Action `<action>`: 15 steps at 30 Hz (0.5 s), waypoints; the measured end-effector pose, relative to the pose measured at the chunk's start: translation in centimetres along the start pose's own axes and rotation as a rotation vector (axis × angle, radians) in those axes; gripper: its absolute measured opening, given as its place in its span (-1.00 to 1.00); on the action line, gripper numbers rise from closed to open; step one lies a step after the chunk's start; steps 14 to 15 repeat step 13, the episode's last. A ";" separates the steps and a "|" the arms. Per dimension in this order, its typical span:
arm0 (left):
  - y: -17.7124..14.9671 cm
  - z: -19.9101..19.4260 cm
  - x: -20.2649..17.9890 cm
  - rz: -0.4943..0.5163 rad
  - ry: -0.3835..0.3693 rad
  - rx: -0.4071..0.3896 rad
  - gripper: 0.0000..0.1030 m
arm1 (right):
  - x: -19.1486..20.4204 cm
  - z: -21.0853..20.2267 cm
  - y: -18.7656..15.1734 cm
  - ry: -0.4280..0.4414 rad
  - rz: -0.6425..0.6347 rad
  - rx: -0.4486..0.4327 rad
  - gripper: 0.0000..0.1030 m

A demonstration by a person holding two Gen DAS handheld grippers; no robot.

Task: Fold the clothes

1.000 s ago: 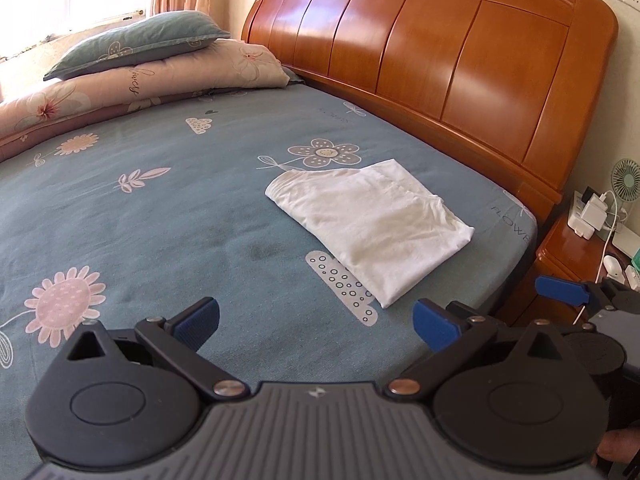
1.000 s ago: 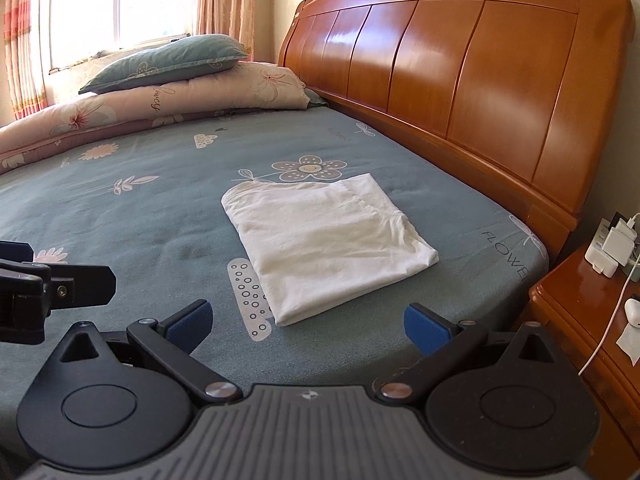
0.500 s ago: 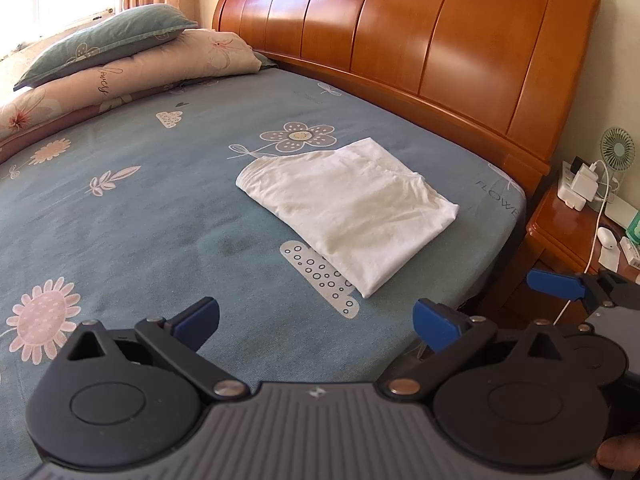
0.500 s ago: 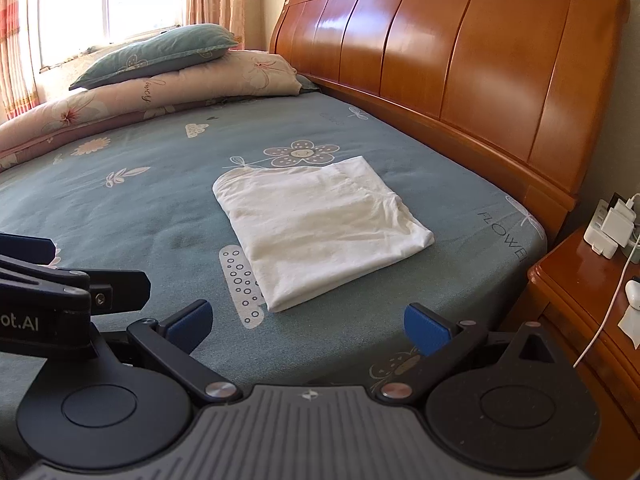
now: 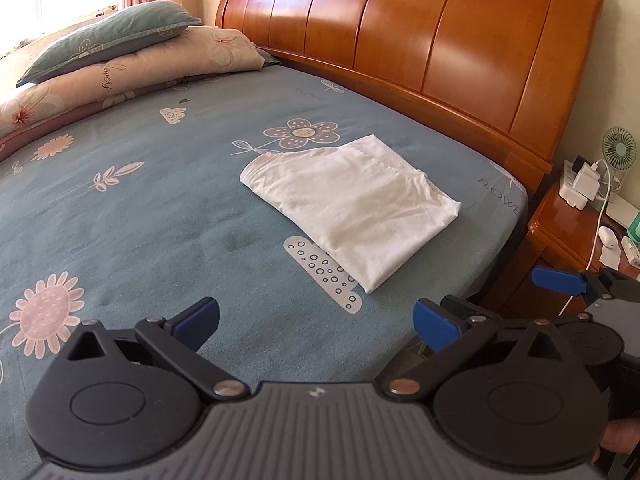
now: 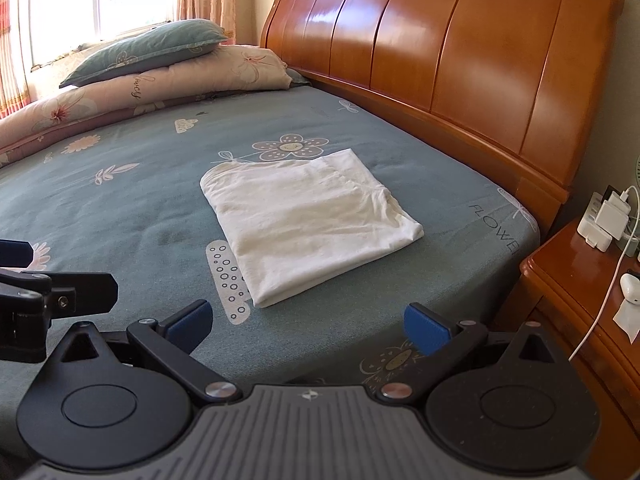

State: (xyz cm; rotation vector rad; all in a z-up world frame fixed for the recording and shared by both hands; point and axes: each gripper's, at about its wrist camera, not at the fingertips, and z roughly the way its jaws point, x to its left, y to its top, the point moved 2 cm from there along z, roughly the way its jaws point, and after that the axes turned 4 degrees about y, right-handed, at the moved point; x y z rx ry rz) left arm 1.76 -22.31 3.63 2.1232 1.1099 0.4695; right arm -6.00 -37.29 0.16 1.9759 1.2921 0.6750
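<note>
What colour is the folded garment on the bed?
The folded cloth garment is plain white, clearest in the right wrist view.

"flower" on the bed sheet (image 6: 494, 220), script "lucy" on the pink quilt (image 6: 136, 87)

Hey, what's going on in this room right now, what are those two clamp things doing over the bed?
A person holds a two-finger gripper in each hand for folding clothes. A white garment lies folded into a neat rectangle on the blue floral bed sheet, near the wooden headboard. The left gripper and the right gripper are both open, hold nothing, and hang short of the cloth without touching it.
</note>
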 end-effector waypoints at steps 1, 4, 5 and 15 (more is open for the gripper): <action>0.0 0.0 0.0 0.002 0.003 0.000 0.99 | -0.1 0.1 0.0 -0.001 0.006 0.002 1.00; -0.1 0.2 -0.3 0.010 0.003 0.007 0.99 | -0.4 0.1 0.0 -0.001 0.017 0.005 1.00; -0.1 0.3 -0.3 0.012 0.002 0.009 0.99 | -0.4 0.1 -0.1 0.001 0.017 0.005 1.00; -0.4 0.5 -0.5 0.019 -0.004 0.018 0.99 | -0.7 0.1 -0.1 0.005 0.022 0.004 1.00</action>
